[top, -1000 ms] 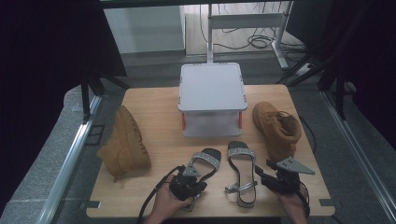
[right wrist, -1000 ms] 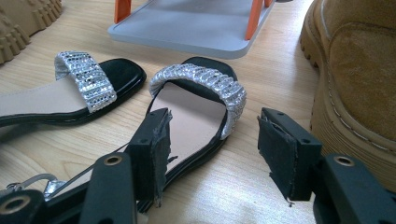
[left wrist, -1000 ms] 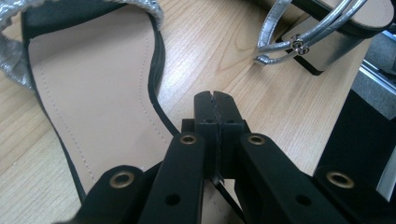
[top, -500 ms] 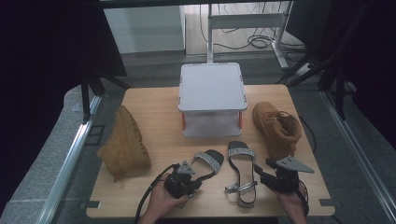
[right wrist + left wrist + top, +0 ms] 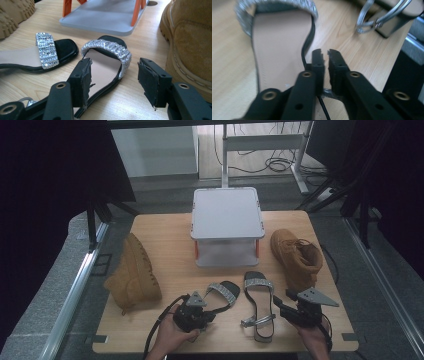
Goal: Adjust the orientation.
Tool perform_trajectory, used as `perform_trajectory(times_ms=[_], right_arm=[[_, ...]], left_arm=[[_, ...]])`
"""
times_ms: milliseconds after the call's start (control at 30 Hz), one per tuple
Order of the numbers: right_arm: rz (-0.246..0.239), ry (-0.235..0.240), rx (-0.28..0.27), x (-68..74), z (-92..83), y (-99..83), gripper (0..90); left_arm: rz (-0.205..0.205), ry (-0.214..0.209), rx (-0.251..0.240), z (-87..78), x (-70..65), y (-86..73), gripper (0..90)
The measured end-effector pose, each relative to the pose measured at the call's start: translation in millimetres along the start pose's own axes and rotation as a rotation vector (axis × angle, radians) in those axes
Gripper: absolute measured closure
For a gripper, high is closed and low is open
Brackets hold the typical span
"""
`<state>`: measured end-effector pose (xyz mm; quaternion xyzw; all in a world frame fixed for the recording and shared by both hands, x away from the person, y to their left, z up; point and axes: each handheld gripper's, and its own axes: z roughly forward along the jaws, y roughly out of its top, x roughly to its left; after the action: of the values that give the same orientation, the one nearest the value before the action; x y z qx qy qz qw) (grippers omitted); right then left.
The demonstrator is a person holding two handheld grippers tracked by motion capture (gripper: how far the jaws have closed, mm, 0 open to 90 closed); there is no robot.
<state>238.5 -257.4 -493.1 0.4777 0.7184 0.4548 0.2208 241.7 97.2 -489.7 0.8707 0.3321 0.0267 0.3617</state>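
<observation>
Light wood table [image 5: 165, 235] w/ dark floor, cables and metal frame legs behind; black curtains both sides. Grey step stand [image 5: 227, 215] w/ orange legs sits at back centre. Tan boot [image 5: 132, 275] lies on its side near the left edge, 2nd tan boot [image 5: 297, 257] upright near the right edge. Two black sandals w/ glitter straps at front centre: left sandal [image 5: 220, 295] angled, right sandal [image 5: 257, 302] roughly straight, close but apart. Left gripper [image 5: 325, 58] is at the left sandal's heel end, jaws have just been opening, only a thin gap, a thin black strap runs just beside the pads, grip not clear. Right gripper [image 5: 113, 80] jaws wide apart, nothing held, right sandal lies just ahead, partly between them. Bare wood btw boots and sandals; front edge close to both hands.
</observation>
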Motion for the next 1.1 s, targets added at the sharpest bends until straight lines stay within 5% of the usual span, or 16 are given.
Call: perform_trajectory(times_ms=[100, 167, 433, 700, 1100], right_arm=[[-0.003, 0.006, -0.009, 1.3, -1.6, 1.7, 44.5], [-0.005, 0.011, -0.012, 2.6, -1.4, 2.2, 44.5], [-0.026, 0.037, -0.024, 9.8, -1.2, 4.2, 45.1], [-0.038, 0.072, -0.041, 17.5, -5.1, 6.3, 46.2], [-0.099, 0.146, 0.000, 32.4, -11.8, 11.0, 79.3]], left_arm=[[-0.009, 0.015, -0.062, -14.0, 1.4, 0.5, 72.0], [-0.035, 0.061, -0.105, -24.5, 4.8, -0.6, 68.2], [-0.101, 0.126, -0.185, -46.9, 23.1, -7.0, 47.4], [-0.152, 0.153, -0.195, -52.5, 34.5, -11.4, 39.9], [-0.160, 0.159, -0.173, -47.3, 37.2, -11.7, 37.8]])
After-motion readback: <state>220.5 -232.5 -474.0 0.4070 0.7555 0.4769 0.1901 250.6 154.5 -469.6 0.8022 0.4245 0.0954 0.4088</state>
